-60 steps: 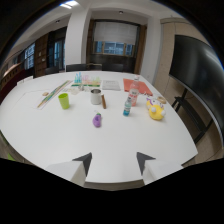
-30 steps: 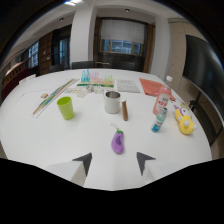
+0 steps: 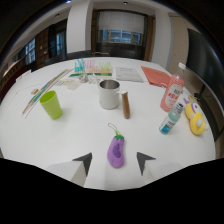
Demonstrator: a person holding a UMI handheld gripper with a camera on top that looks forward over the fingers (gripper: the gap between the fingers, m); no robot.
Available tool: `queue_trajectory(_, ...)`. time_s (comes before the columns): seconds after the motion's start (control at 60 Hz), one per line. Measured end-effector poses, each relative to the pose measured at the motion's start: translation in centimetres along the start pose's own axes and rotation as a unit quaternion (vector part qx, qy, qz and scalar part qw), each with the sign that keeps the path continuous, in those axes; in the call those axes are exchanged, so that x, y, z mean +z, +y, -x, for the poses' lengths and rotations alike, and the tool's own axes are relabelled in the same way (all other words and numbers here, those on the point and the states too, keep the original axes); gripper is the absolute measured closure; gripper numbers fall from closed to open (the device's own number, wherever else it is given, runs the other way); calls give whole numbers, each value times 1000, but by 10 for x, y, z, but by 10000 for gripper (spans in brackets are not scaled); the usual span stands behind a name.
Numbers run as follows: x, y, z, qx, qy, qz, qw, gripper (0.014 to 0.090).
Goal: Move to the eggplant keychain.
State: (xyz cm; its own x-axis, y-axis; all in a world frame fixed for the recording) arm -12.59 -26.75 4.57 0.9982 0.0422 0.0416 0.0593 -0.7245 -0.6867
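The gripper shows as two dark, wedge-shaped fingertips held well apart, gripping nothing. Between them, reaching slightly ahead of the tips, lies the eggplant keychain: a plump, rounded purple body with a soft, plush-like look, a small green cap at its far end and a thin dark cord looping away from that cap. It rests on the table on its own, with a clear gap to each fingertip.

The table is a broad, smooth white surface with a rounded edge. Beyond the keychain, near the middle, stands a metal mug, cylindrical, with a dull silvery sheen. Just right of it lies a slim brown cylinder, pointing away from the gripper. To the left stands a lime-green plastic cup, tapered toward its base. Far left, long thin sticks lie in a flat row.

To the right stands a small clear bottle with teal contents and a dark cap, and behind it a taller pink translucent bottle with a white cap. Farther right lies a yellow rounded toy. At the far side lie a flat salmon-coloured sheet, a white printed paper and a cluster of pale, pastel tube-like items.
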Motion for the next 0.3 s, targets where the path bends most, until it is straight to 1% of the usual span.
queue_trajectory(0.3,1,5,-3,1,6,13,1000,201)
